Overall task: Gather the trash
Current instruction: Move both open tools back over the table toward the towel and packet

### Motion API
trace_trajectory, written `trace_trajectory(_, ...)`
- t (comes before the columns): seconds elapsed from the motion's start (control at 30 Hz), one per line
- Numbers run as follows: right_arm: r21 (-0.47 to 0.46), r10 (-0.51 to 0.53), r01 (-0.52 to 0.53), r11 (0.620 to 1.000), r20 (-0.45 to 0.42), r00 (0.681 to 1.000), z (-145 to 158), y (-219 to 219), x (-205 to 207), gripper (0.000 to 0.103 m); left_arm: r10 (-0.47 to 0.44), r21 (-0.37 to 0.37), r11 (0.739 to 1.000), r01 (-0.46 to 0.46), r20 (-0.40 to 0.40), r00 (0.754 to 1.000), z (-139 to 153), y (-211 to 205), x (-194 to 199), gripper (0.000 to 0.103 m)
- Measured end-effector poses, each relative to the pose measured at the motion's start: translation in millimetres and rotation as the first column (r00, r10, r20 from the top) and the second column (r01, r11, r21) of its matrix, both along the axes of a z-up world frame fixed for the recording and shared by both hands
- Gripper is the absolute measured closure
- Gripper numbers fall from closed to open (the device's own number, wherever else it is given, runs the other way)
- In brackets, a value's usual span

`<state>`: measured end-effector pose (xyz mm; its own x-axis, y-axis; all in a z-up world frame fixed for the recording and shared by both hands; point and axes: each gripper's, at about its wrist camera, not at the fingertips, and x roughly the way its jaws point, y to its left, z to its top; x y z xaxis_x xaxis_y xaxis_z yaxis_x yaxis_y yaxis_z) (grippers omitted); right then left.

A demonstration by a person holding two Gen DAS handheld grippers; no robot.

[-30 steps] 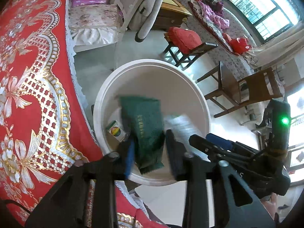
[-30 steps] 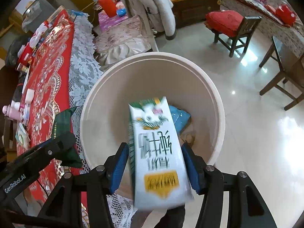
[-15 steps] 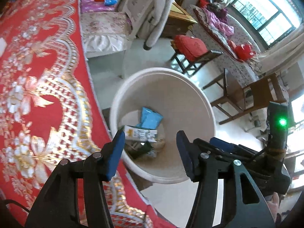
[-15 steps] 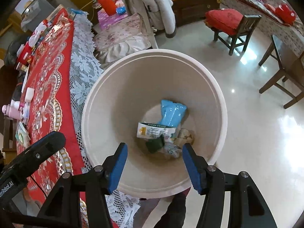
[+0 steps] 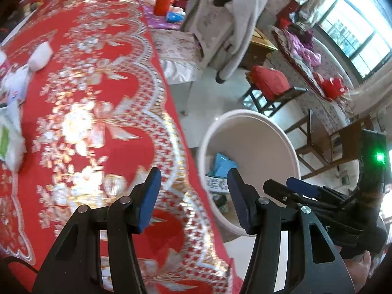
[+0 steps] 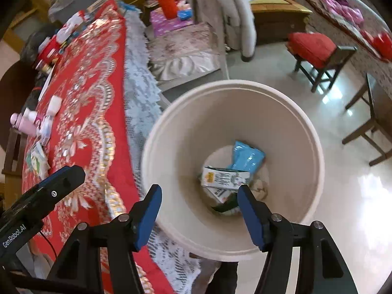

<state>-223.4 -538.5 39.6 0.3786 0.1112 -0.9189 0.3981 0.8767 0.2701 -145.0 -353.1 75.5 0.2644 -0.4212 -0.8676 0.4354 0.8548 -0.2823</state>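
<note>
Left: red tabletop (image 5: pixel 103 132) bearing remaining trash, white crumpled tissue (image 5: pixel 40 55), light, soft, best pinched mid-bulk. Centre: left gripper (image 5: pixel 193 196), spread, empty. Right: bin (image 6: pixel 316 147) holding blue packet (image 6: pixel 247 156) and milk carton (image 6: pixel 225 176). Right gripper (image 6: pixel 199 210) spread, empty, jaws just opening. Earlier, both clamped wrappers, since dropped in.

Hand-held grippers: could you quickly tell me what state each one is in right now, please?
Left hand-held gripper: open, holding nothing.
Right hand-held gripper: open, jaws just been widening, nothing between them.
</note>
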Motion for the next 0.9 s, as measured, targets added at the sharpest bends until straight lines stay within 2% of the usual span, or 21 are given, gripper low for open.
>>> trace_trajectory(0.33, -0.005, 0.125, -0.125, 0.992, 0.032, 0.992, 12, 56, 38, 0.041, 0.126, 0.008, 0.992, -0.126, 0.028, 0.992, 14, 63, 16, 0.048)
trace_trajectory(0.57, 0.008, 0.226, -0.227, 0.974, 0.036, 0.973, 11, 106, 66, 0.04, 0.226, 0.023, 0.974, -0.227, 0.028, 0.974, 16, 122, 23, 0.048)
trace_trajectory(0.73, 0.014, 0.318, -0.318, 0.948, 0.04, 0.947, 10, 154, 86, 0.04, 0.317, 0.043, 0.947, -0.318, 0.025, 0.948, 12, 179, 31, 0.048)
trace_trajectory(0.9, 0.017, 0.434, -0.436, 0.9, 0.068, 0.898, 14, 209, 110, 0.04, 0.418, 0.068, 0.906, -0.419, 0.017, 0.908, 6, 241, 35, 0.048)
